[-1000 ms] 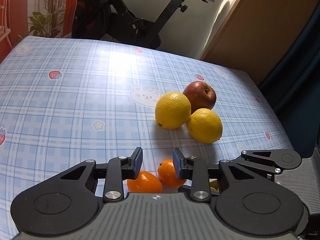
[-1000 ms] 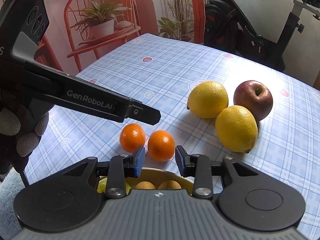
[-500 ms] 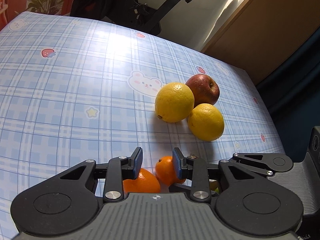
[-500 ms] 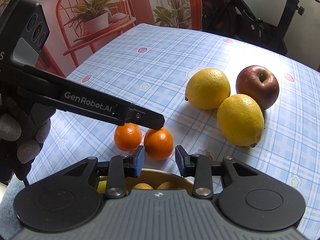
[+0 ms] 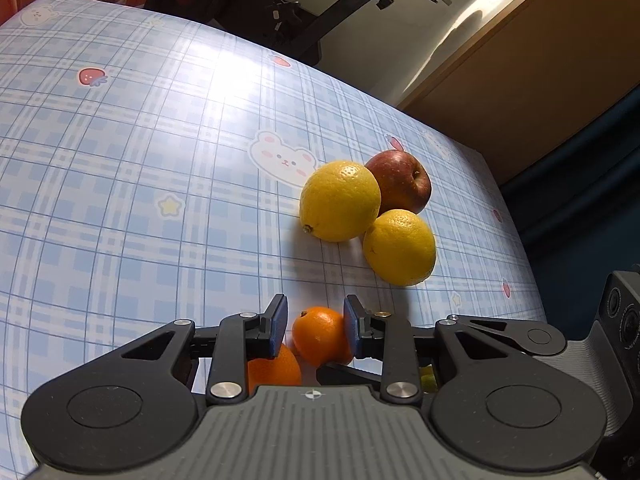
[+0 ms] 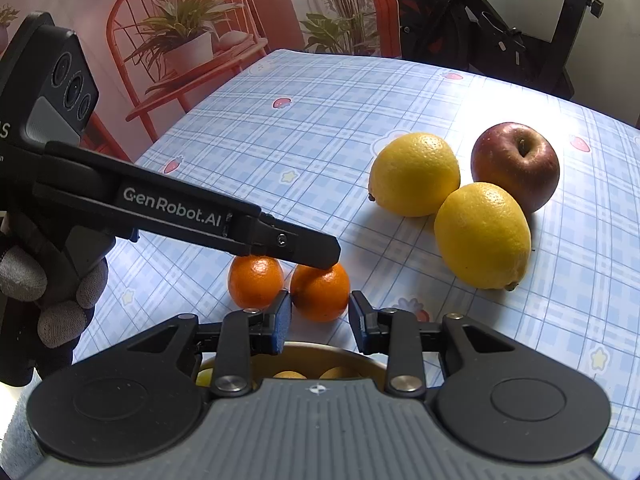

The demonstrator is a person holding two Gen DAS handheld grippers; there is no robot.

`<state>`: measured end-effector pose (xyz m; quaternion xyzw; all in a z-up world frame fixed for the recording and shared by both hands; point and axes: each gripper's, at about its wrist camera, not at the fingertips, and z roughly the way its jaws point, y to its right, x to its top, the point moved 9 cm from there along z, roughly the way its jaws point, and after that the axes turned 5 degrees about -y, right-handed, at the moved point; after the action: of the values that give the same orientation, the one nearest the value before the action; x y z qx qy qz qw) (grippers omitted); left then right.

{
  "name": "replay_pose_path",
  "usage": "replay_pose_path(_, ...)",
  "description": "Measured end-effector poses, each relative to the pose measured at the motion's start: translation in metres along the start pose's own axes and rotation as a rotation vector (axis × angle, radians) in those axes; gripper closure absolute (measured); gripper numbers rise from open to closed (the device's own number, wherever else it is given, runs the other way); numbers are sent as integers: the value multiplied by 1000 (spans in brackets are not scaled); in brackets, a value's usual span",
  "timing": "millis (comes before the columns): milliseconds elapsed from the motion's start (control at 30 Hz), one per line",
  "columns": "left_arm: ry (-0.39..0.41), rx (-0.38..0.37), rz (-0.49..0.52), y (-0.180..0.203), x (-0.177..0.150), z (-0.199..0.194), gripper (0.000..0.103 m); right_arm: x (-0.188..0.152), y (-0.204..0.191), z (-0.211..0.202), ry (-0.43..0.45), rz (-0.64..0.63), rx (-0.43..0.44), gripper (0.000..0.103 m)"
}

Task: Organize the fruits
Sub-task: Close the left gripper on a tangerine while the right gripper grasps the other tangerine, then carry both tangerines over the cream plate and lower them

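Observation:
Two small oranges lie side by side on the checked tablecloth. My left gripper points down at them with its jaws closing, almost shut. One orange shows in the narrow gap between the pads and the other lies under the left finger. From the right wrist view, its fingertip rests at the top of the right orange, which stays on the cloth. My right gripper hovers shut and empty just short of that orange.
Two lemons and a red apple are clustered further back on the right. A yellow bowl with small fruits sits under the right gripper. A gloved hand holds the left gripper. An exercise bike stands beyond the table.
The left gripper has rolled and shifted, so its fingertip now lies over the right orange, and that orange shows between its pads. Both views sit slightly closer to the fruit.

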<state>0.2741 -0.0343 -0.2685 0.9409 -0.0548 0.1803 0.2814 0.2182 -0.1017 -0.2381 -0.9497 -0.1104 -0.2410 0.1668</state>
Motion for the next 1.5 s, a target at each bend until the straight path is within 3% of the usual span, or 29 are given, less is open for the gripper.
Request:
replay_pose_path(67,2,-14,-10,2,0,2,75,-1,0,0,7,3,-1,69)
replay_pose_path(400,33,-2,21,15,1,-6,76,-2,-3,-14,55,-7,-14,70)
replay_pose_path(767,85,-11,94,46,-10,-41,76,-9,-16,-55,120,-36,-22,70)
replay_pose_path(1500,10,12,198,76,-93,-62,76,-85,-42,-89,98,21,11,70)
